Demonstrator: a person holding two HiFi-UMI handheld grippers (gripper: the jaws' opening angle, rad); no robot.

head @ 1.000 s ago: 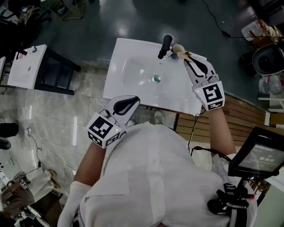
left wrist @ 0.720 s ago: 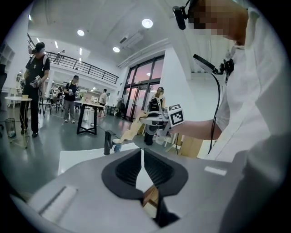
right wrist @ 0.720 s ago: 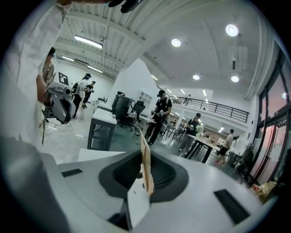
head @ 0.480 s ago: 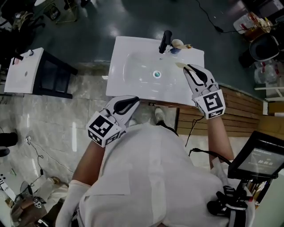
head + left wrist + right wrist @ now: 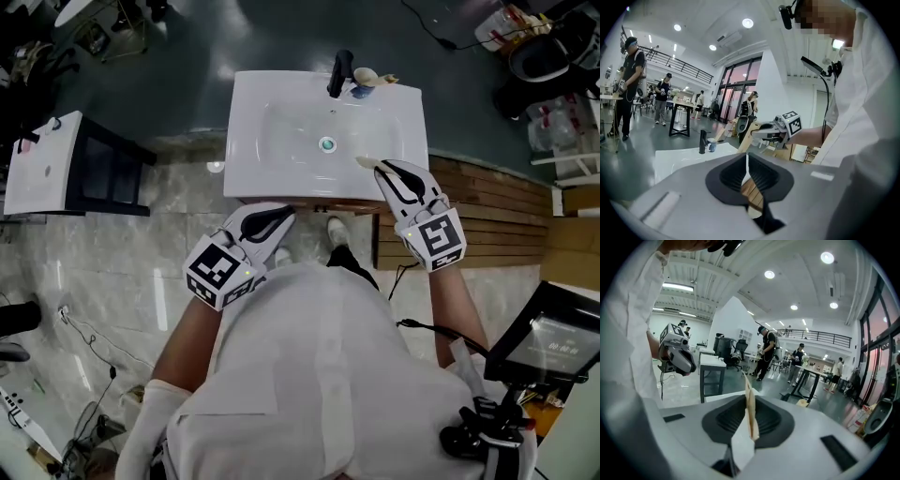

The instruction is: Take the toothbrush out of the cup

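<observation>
Site: white sink (image 5: 272,159) with a black faucet (image 5: 337,73) at its far edge; the cup (image 5: 360,91) stands just beside the faucet.
Right gripper (image 5: 380,170): jaws part closed, pads pressed on the toothbrush (image 5: 751,413). The pale flat handle runs up between them, and the end pokes out past the tips.
Toothbrush position: over the near right part of the sink, well apart from the cup, clear of the rim and touching nothing but the jaws.
Left gripper (image 5: 746,171): jaws together with nothing between them, held near the sink's front edge and close to the person's body. It takes no part in the grip.
Cup: upright in its place by the faucet. Something pale shows at its mouth; too small to tell what it is.
Done, as I judge it: the brush is out of the cup, so the core of the task looks finished.
Left: possibly only a set-down somewhere, if one is wanted. No landing spot is marked in view.
Risk: the handle is thin and held by a narrow bite, so it could pivot or slip if swung.
</observation>
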